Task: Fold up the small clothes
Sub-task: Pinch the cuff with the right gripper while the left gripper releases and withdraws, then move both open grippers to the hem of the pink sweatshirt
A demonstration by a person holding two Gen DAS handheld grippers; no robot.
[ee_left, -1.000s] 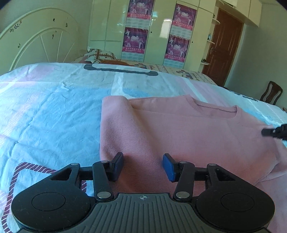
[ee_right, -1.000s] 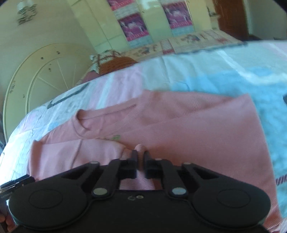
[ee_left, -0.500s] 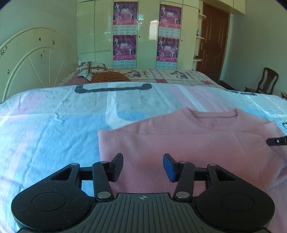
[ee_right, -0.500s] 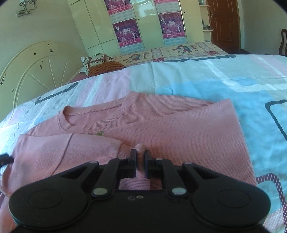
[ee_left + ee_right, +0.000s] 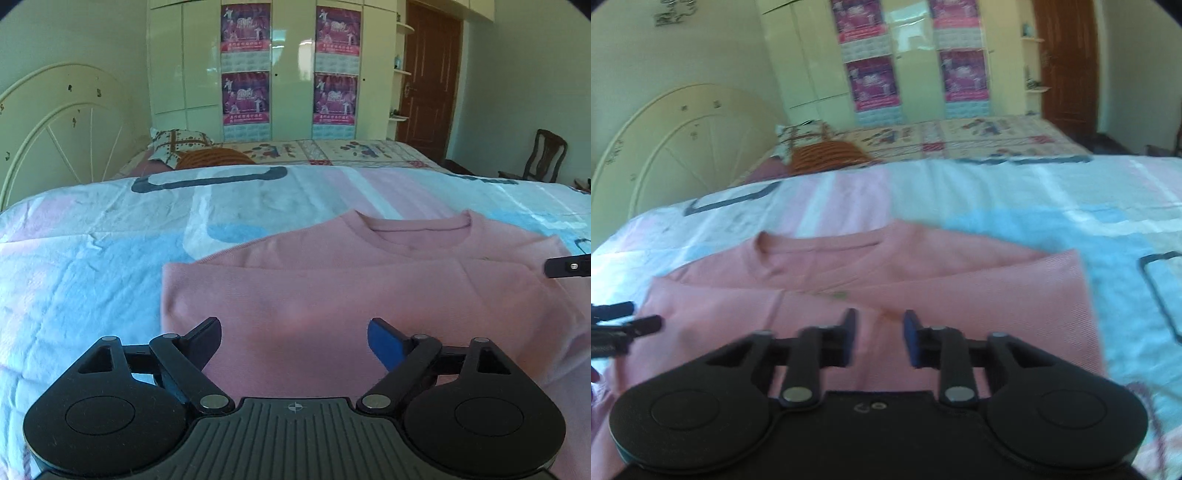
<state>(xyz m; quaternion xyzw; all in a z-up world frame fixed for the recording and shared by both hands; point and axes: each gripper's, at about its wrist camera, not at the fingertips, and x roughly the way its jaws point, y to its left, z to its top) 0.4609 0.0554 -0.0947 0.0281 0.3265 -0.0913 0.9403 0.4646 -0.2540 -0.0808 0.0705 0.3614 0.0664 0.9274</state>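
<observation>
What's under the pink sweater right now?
The pink sweater lies flat on the patterned bedsheet; its folded-in sleeves lie on top. Anything beneath the fabric is hidden.

Your left gripper (image 5: 294, 334) is matte black: two round discs flank a ribbed grey centre plate stamped with a small crosshair. Silver rivets pin its angled linkage arms, and one finger pad (image 5: 384, 341) is blue. Your right gripper (image 5: 879, 338) has the same black discs and silver rivets, a smooth plate with a small logo, and blue-edged pads.
</observation>
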